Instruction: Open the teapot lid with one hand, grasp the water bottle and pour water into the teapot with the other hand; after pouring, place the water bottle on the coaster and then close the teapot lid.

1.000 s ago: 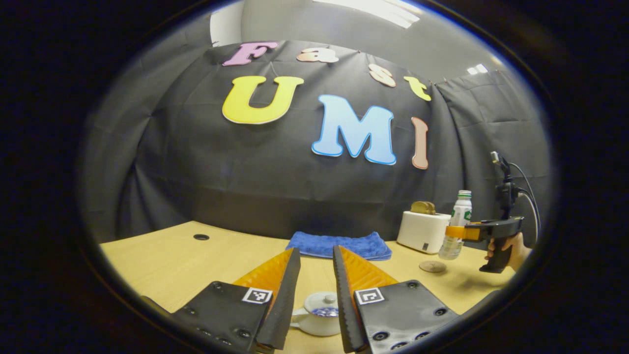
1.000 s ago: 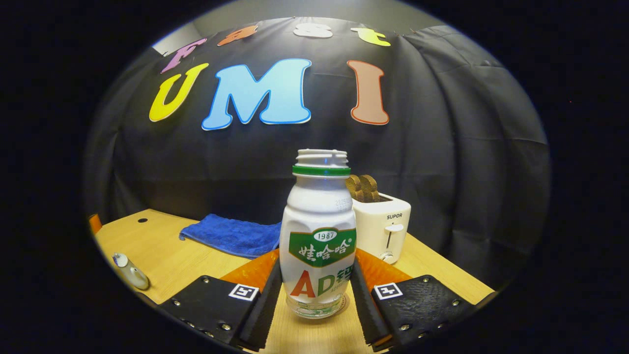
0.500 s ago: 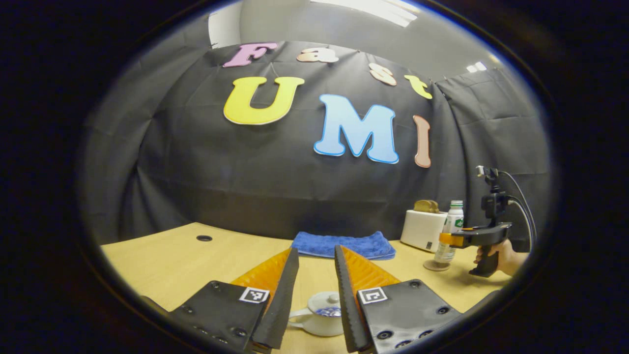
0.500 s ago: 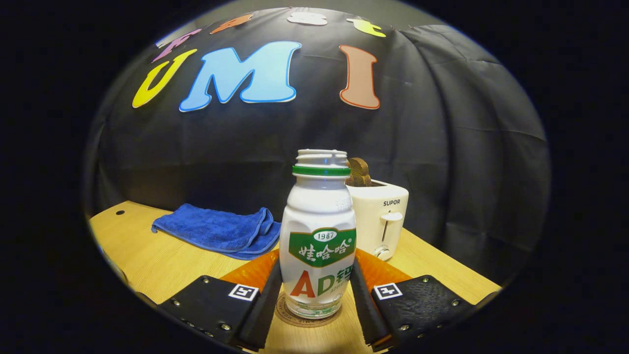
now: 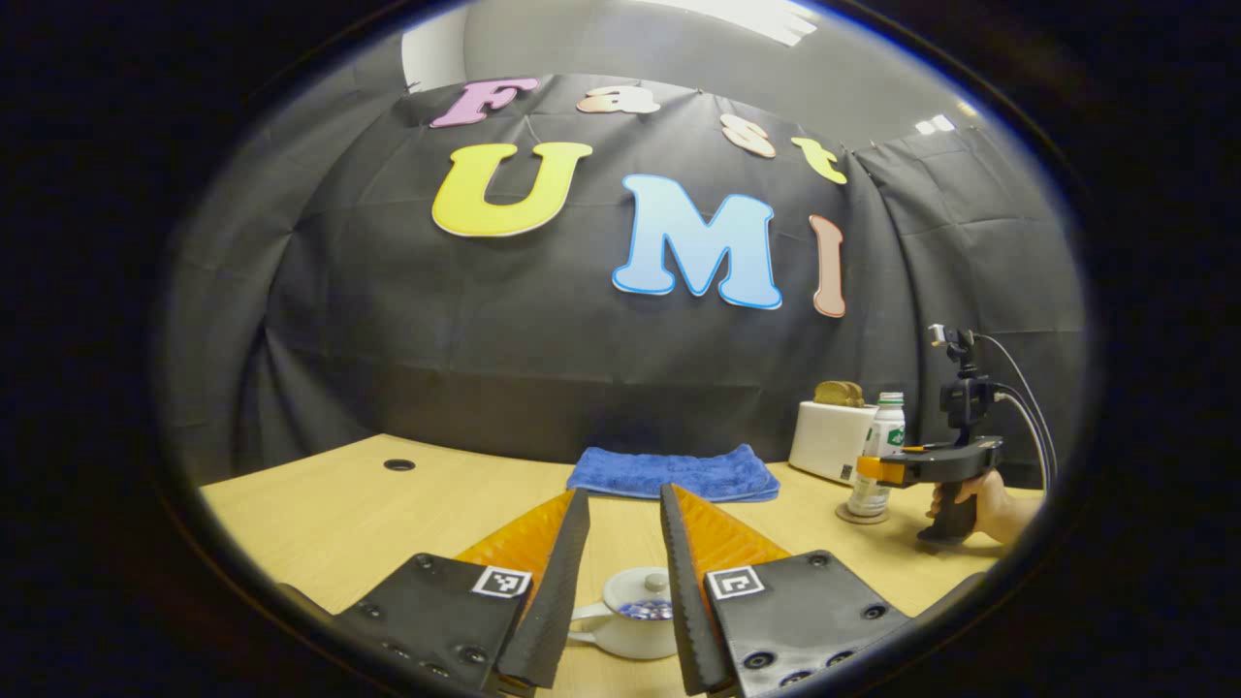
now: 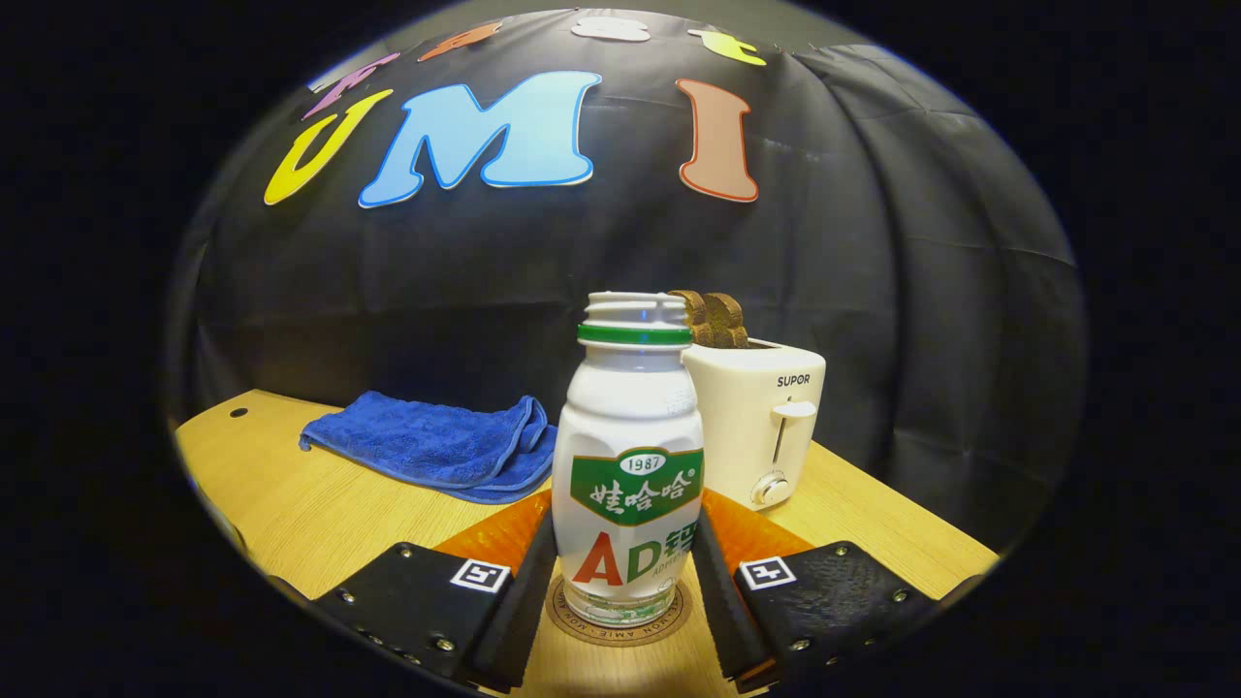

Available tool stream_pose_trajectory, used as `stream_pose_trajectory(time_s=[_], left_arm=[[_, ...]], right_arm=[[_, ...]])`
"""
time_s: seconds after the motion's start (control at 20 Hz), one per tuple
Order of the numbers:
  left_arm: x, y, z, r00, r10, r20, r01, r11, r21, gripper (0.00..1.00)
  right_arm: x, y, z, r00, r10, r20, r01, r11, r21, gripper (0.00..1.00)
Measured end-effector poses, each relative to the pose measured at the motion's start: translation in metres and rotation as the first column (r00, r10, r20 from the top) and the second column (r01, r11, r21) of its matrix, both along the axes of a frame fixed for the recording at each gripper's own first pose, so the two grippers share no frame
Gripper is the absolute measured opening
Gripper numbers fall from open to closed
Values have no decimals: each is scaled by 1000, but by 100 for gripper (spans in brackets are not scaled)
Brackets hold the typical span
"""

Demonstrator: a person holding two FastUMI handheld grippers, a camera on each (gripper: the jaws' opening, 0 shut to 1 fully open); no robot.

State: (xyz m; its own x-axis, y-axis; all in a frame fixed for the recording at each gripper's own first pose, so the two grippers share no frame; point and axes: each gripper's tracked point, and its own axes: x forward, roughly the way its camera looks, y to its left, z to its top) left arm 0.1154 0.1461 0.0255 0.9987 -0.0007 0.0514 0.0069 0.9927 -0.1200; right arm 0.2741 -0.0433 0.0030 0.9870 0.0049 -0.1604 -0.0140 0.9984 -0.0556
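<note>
In the right gripper view, the right gripper [image 6: 625, 591] clasps the white plastic water bottle [image 6: 630, 465], uncapped and upright on the round brown coaster [image 6: 669, 625]. In the left gripper view, the left gripper [image 5: 616, 582] hangs parted, grasping nothing, above the white lidded teapot [image 5: 625, 625]. Bare wooden table [image 5: 388, 514] spreads leftward; a blue towel [image 6: 436, 451] and white toaster [image 6: 761, 422] line the back edge.

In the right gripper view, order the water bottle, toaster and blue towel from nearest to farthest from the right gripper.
1. Water bottle: between the fingers of the right gripper, standing on the coaster.
2. Toaster: just behind the bottle, to the right.
3. Blue towel: behind and to the left. Its near edge looks about level with the toaster, so 2 and 3 are too close to call.
</note>
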Motion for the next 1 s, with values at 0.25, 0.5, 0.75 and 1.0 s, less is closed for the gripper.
stream_pose_trajectory(time_s=[0.25,0.5,0.75,1.0], left_arm=[[0,-5,-1,1000,-9,-9,9,1000,-2,51],[-1,-7,0,1000,-22,-6,22,1000,-7,51],[-6,-6,5,1000,0,7,0,1000,14,50],[-31,-32,-12,996,37,-78,-40,999,-29,93]], right_arm=[[-5,0,-9,999,-3,-41,1,999,-44,80],[-18,-7,22,999,-36,12,37,999,-20,90],[-77,-1,54,997,-1,83,-2,999,34,92],[-172,18,49,989,28,142,-20,998,-60,92]])
